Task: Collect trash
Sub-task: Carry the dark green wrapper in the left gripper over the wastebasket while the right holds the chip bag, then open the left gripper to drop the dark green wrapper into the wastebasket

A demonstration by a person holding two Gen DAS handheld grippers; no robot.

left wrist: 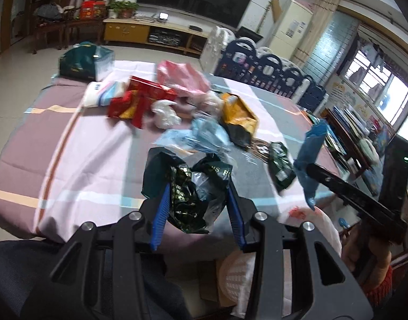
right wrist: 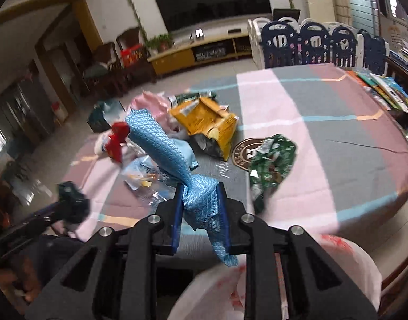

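Note:
My left gripper (left wrist: 197,186) is shut on a crumpled dark green and black wrapper bundle (left wrist: 188,194), just above the near edge of the cloth-covered table (left wrist: 84,146). My right gripper (right wrist: 200,189) is shut on a long light blue quilted wrapper (right wrist: 156,138), which stands up and leans left. In the left wrist view the blue wrapper (left wrist: 309,160) hangs at the right. More trash lies on the table: a yellow bag (right wrist: 206,120), a green wrapper (right wrist: 273,160), red packaging (left wrist: 140,96), a white plastic bag (left wrist: 164,112), a pink bag (left wrist: 182,77) and pale blue plastic (left wrist: 204,136).
A white bag with red print (right wrist: 337,266) hangs open below the table's near edge. A round brown coaster (right wrist: 243,154) lies beside the green wrapper. Books (right wrist: 385,90) line the table's right side. A blue and white playpen fence (right wrist: 310,45) stands behind the table.

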